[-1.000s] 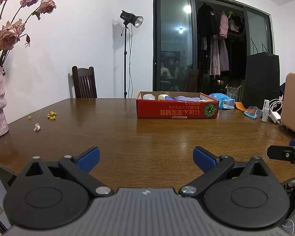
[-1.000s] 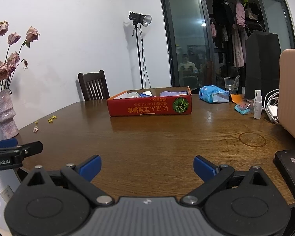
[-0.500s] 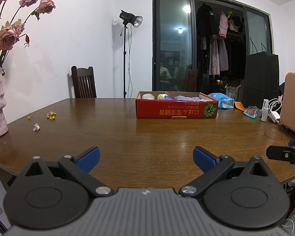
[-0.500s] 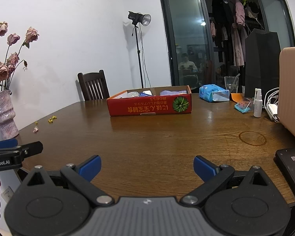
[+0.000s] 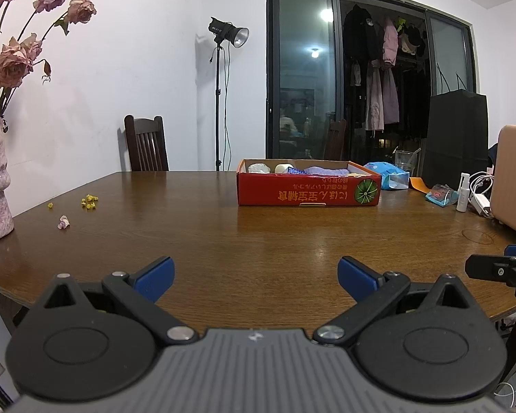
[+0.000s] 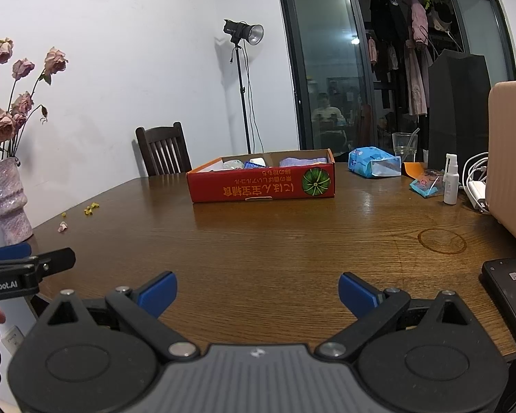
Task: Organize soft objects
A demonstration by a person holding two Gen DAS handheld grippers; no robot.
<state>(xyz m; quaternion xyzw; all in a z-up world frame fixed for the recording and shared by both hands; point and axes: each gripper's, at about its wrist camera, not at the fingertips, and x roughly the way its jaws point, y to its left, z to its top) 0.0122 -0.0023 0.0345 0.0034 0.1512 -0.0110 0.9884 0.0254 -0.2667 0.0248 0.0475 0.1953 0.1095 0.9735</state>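
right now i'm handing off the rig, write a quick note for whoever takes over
Left gripper: open, empty, at the near table edge.
Right gripper: open, empty, beside it.
Red box sits far across the table, holding soft things: a purple cloth and white bundles.
Done: nothing evident; no item outside the box is gripped.
Left: reach the box and sort its contents.

White walls (image 5: 120,69), wooden table (image 5: 258,241), perhaps wardrobe (image 5: 378,79)

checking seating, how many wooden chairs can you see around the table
1. A dark wooden chair stands at the table's far left side, against the white wall, left of the red box. Others may be hidden outside the views.
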